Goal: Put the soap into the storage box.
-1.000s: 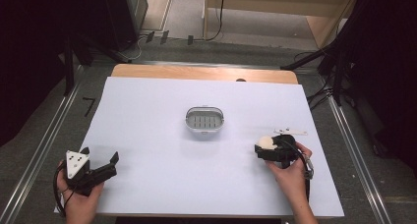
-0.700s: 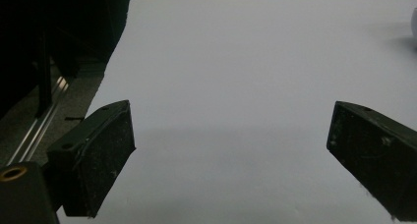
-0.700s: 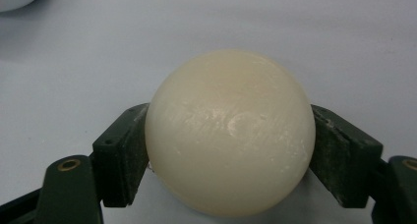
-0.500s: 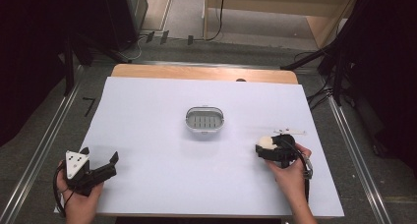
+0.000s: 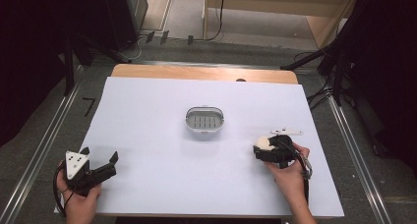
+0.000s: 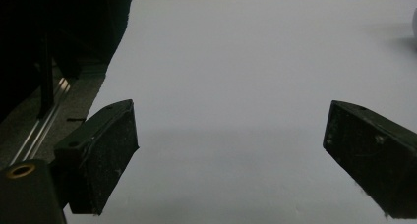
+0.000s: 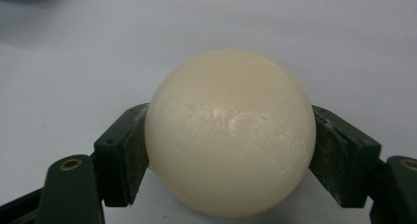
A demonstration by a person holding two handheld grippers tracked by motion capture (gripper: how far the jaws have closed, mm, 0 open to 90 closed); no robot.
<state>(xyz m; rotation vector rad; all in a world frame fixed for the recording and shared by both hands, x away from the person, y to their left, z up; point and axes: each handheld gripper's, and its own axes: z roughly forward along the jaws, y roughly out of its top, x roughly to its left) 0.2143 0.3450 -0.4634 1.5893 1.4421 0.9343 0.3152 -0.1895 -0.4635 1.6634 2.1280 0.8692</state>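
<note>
Right gripper (image 7: 230, 150) is clamping a cream-coloured soap bar (image 7: 230, 133), rounded and smooth, with one black pad (image 7: 123, 150) pressing each flank; in the high view the same right gripper (image 5: 265, 148) is sitting low at the right side of the white table (image 5: 147, 116), with the soap bar (image 5: 263, 142) showing as a pale lump at its tip, close to the surface or resting on it, though I cannot tell which. Judging by this, the pick-up step is in hand and the grip is looking secure. The soap dish (image 5: 204, 120), a small oval tray with a slotted floor, is standing near the middle of the table, well apart from the soap and up to the left of it, and nothing is lying in it. The next move is probably calling for a lift clear of the table, a carry across towards the dish, and a gentle lowering so the bar is settling inside the rim rather than perching on it; a slick, rounded bar could be slipping if the squeeze is eased too early. Left gripper (image 5: 101, 161) is resting at the near left corner, its jaws standing wide apart with only bare table between them, and it is holding nothing. A thin white strip (image 5: 285, 131) is lying just beyond the right gripper.
</note>
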